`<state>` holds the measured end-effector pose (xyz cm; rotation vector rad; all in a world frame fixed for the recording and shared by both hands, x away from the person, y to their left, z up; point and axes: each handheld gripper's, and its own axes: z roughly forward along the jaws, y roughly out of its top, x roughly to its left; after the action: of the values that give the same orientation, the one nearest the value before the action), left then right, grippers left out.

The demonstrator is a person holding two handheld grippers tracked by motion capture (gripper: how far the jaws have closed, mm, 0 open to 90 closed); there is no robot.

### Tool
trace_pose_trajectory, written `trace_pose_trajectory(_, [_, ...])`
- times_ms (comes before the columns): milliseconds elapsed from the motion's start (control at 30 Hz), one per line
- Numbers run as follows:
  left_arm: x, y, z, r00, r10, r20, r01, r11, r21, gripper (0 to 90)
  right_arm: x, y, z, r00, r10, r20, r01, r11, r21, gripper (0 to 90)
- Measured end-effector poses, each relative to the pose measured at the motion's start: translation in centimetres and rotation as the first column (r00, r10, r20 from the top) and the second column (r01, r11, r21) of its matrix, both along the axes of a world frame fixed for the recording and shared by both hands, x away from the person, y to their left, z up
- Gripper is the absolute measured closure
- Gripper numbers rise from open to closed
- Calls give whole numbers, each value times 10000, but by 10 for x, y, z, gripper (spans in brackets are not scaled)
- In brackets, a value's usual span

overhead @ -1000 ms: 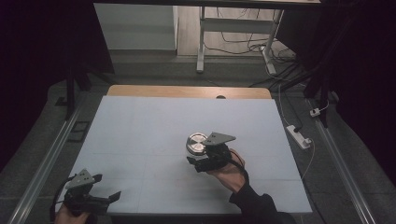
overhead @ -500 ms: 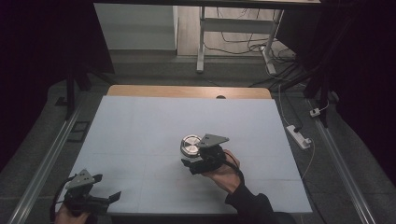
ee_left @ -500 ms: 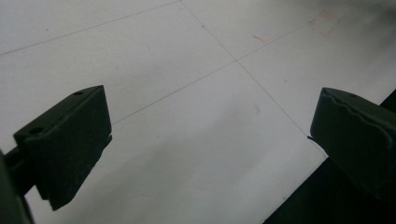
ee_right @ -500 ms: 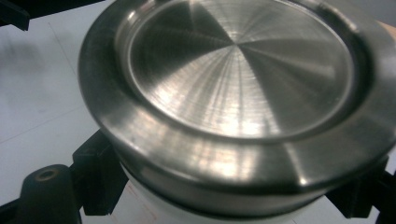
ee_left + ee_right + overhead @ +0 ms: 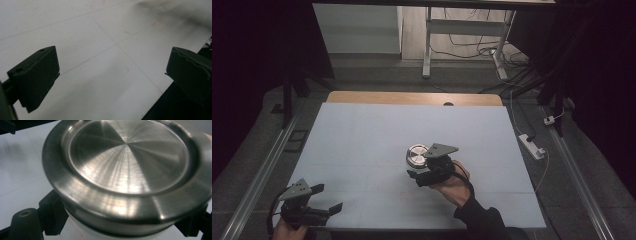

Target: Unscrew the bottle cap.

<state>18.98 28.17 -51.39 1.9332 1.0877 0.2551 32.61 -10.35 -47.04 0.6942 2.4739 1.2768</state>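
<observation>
A round container (image 5: 415, 154) with a brushed steel lid (image 5: 127, 157) and a white body stands near the middle of the pale table (image 5: 362, 135). My right gripper (image 5: 416, 165) reaches it from the near side, held by a hand in a dark sleeve. Its black jaws sit on either side of the white body just under the lid, shut on it. One of its fingers (image 5: 51, 216) shows at the lower left of the right gripper view. My left gripper (image 5: 328, 197) rests at the table's front left corner, open, with only bare table between its jaws (image 5: 112, 75).
A wooden strip (image 5: 412, 97) runs along the table's far edge. Metal rails (image 5: 267, 170) flank the table on both sides. A white power strip (image 5: 532, 145) lies on the floor to the right. Desk legs and cables (image 5: 472, 45) stand beyond the table.
</observation>
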Motion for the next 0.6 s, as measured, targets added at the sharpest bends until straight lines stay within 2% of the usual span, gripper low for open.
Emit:
trace_pose_trajectory(100, [3,-5,3,9977,-618,279,626,9976,-292,0,0,0,1,10000,16,3,-16,10000,16,152])
trace_pose_trajectory(300, [11,-15,9,9900,-1191,752,1222,9917,-389,0,0,-1,2,10000,67,32,-67,10000,20,153])
trace_pose_trajectory(600, [28,-29,21,9829,-1503,1064,1542,9876,-299,5,-1,-1,3,9998,189,103,-189,9998,0,152])
